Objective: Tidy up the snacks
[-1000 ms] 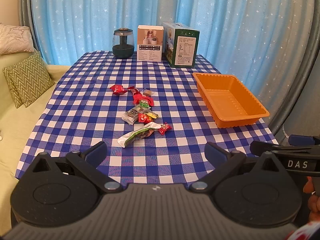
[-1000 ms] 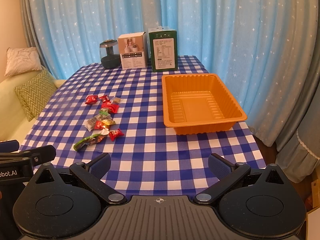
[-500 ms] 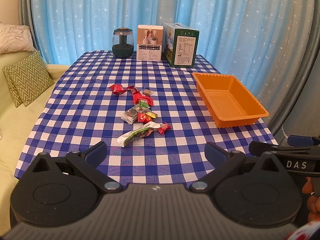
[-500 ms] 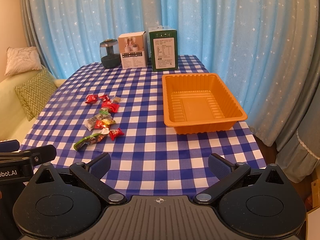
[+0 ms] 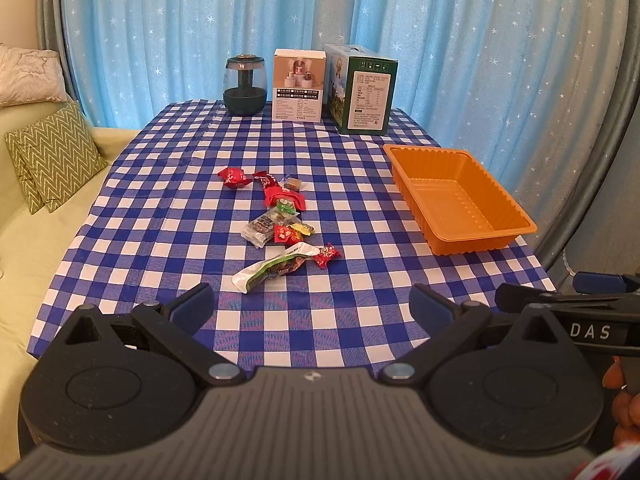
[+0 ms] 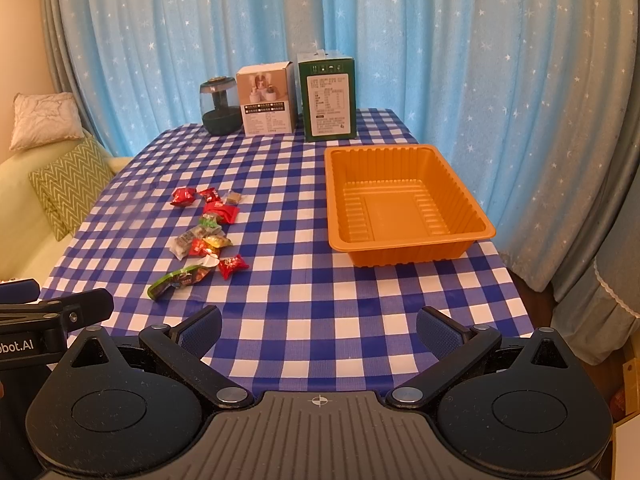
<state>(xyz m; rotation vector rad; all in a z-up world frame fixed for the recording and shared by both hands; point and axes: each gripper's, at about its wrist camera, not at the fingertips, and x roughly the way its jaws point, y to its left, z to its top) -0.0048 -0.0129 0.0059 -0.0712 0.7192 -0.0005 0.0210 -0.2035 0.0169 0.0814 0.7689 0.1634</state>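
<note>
Left gripper [image 5: 312,300] and right gripper [image 6: 318,326] both spread wide, empty; snacks [image 5: 280,224] lie loose beside empty orange tray [image 6: 404,248], awaiting transfer

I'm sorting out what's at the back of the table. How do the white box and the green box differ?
The white box is shorter and squarer; the green box stands taller and narrower. The white box shows a product photo above small panels, while the green box carries a pale printed label. The white box sits next to the dark jar; the green box is nearer the orange tray. Both stand upright, side by side, before the curtain.
</note>
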